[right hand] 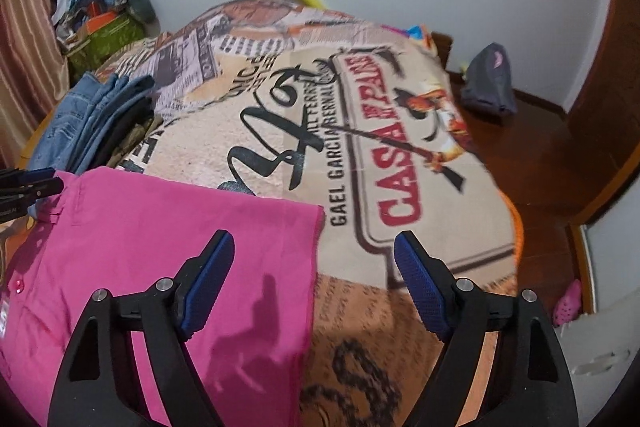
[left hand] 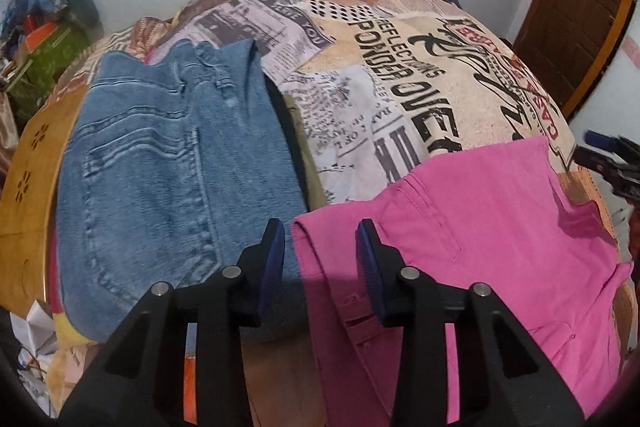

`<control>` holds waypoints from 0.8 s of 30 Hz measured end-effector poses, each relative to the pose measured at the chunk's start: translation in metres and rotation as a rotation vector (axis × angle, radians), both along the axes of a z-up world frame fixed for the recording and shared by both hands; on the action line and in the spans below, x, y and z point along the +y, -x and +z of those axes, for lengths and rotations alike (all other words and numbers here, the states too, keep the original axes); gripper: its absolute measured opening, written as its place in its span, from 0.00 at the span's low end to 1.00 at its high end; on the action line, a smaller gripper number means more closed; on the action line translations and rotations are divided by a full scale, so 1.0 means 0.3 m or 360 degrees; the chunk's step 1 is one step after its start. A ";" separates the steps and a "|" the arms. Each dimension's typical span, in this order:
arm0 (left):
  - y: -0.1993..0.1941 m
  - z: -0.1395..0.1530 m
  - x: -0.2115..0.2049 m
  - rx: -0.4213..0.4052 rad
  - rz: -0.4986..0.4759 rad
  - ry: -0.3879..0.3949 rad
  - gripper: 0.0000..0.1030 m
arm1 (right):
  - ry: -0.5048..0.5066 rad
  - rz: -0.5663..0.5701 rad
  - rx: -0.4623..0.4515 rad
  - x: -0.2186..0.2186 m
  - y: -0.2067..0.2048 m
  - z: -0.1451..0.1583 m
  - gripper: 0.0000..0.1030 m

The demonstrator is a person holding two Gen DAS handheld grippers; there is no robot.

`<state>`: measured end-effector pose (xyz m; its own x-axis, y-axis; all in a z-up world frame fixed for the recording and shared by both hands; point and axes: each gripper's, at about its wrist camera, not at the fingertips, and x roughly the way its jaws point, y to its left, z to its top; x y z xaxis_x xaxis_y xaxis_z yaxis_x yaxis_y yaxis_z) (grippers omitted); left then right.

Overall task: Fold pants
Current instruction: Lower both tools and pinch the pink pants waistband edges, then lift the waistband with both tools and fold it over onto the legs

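Note:
Folded pink pants (left hand: 480,227) lie on the printed bedspread (left hand: 380,67) at the near edge of the bed; they also show in the right wrist view (right hand: 160,247). My left gripper (left hand: 320,247) is open and empty, hovering over the pants' left edge. My right gripper (right hand: 314,267) is open wide and empty, above the pants' right edge; it shows at the far right of the left wrist view (left hand: 612,163). The left gripper's tips show at the left edge of the right wrist view (right hand: 28,187).
A stack of folded jeans (left hand: 172,167) lies on the bed's left side, also in the right wrist view (right hand: 80,119). Clutter (right hand: 100,15) sits by the wall at back left. A grey bag (right hand: 488,83) and a pink shoe (right hand: 568,301) lie on the wooden floor at right.

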<state>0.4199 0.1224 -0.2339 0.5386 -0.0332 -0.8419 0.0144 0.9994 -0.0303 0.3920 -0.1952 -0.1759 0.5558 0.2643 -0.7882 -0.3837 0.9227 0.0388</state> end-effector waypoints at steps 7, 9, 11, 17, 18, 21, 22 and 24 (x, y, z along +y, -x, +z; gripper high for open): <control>-0.048 -0.056 -0.002 0.0101 -0.0024 0.0018 0.15 | -0.0029 0.0048 0.0193 0.036 -0.109 -0.094 0.57; -0.050 -0.066 0.015 0.0108 -0.0016 0.0078 0.12 | -0.0015 0.0067 0.0247 0.051 -0.124 -0.130 0.45; -0.045 -0.056 0.021 0.0084 -0.0003 0.0092 0.12 | -0.0015 0.0072 0.0241 0.063 -0.126 -0.144 0.39; -0.033 -0.010 0.011 0.0029 -0.0005 0.0053 0.10 | -0.0004 0.0104 0.0167 0.076 -0.101 -0.129 0.06; -0.031 0.012 0.014 0.0006 -0.0005 0.0065 0.10 | -0.0006 0.0097 0.0140 0.071 -0.096 -0.117 0.05; -0.026 0.087 0.018 -0.0079 -0.0008 0.0088 0.10 | -0.0069 0.0069 0.0079 0.052 -0.101 -0.057 0.05; -0.025 0.113 0.017 -0.0105 -0.0012 0.0090 0.10 | -0.0081 0.0060 0.0054 0.047 -0.102 -0.037 0.05; -0.022 0.174 0.012 -0.0166 -0.0020 0.0085 0.10 | -0.0099 0.0040 -0.0022 0.036 -0.104 0.024 0.05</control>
<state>0.4266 0.1258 -0.1815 0.6222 -0.0838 -0.7783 0.0325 0.9962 -0.0813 0.4233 -0.1843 -0.1686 0.5590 0.3265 -0.7622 -0.4074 0.9088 0.0905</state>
